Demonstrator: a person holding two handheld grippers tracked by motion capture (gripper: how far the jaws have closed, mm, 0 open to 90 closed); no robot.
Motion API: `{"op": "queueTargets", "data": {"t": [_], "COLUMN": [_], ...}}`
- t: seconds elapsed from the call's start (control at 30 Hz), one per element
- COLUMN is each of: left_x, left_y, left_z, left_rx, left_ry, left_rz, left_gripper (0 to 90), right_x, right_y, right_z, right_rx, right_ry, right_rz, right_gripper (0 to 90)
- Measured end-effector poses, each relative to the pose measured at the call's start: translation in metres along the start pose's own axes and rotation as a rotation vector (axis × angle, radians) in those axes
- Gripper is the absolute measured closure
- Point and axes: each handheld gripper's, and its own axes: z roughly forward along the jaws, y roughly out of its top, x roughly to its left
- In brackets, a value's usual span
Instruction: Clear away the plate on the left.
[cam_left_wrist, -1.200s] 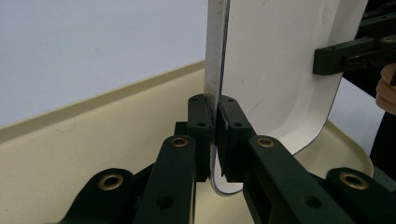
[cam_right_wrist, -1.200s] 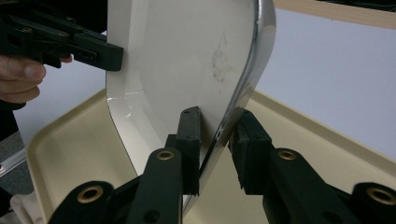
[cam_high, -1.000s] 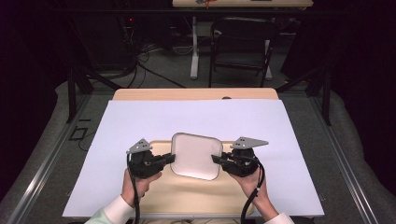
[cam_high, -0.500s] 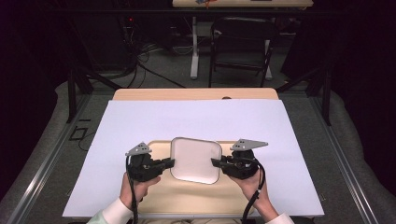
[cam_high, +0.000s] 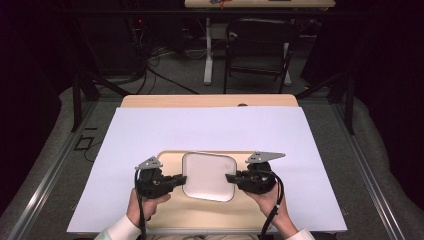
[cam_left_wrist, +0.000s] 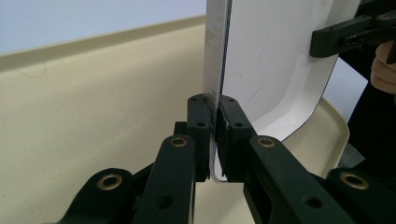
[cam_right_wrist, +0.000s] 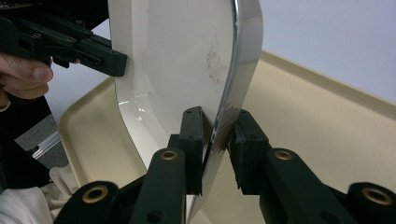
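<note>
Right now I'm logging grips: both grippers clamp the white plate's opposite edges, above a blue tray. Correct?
Not quite: the tray is beige, not blue, as the high view shows. The rest holds: the left gripper and the right gripper each clamp an opposite edge of the white plate.

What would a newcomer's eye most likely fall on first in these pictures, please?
Probably the white square plate near the table's front edge, clamped on opposite rims by the left tool and the right tool. Beneath it lies a beige tray on a large white sheet, with a dark room behind.
</note>
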Motion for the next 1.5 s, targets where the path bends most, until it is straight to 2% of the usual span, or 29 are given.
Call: {"op": "queueTargets", "data": {"t": [0.93, 1.17, 1.23, 1.3, 1.5], "left_x": [0.006, 0.011, 0.013, 0.015, 0.019], "left_y": [-0.012, -0.017, -0.017, -0.017, -0.018], "left_z": [0.013, 0.014, 0.014, 0.014, 0.016], "left_rx": [0.110, 0.142, 0.136, 0.127, 0.117], "left_ry": [-0.020, 0.000, 0.007, 0.038, 0.070], "left_rz": [-0.045, -0.060, -0.061, -0.041, -0.036], "left_gripper": [83.6, 83.1, 83.1, 83.1, 81.3], "right_x": [-0.010, -0.014, -0.015, -0.017, -0.022], "right_y": [-0.010, -0.011, -0.011, -0.011, -0.008], "right_z": [0.013, 0.026, 0.030, 0.035, 0.049], "right_rx": [0.128, 0.172, 0.179, 0.185, 0.207], "right_ry": [0.035, 0.035, 0.030, 0.030, 0.015], "right_rz": [0.050, 0.060, 0.058, 0.055, 0.046], "right_gripper": [76.4, 75.6, 75.1, 74.6, 70.1]}}
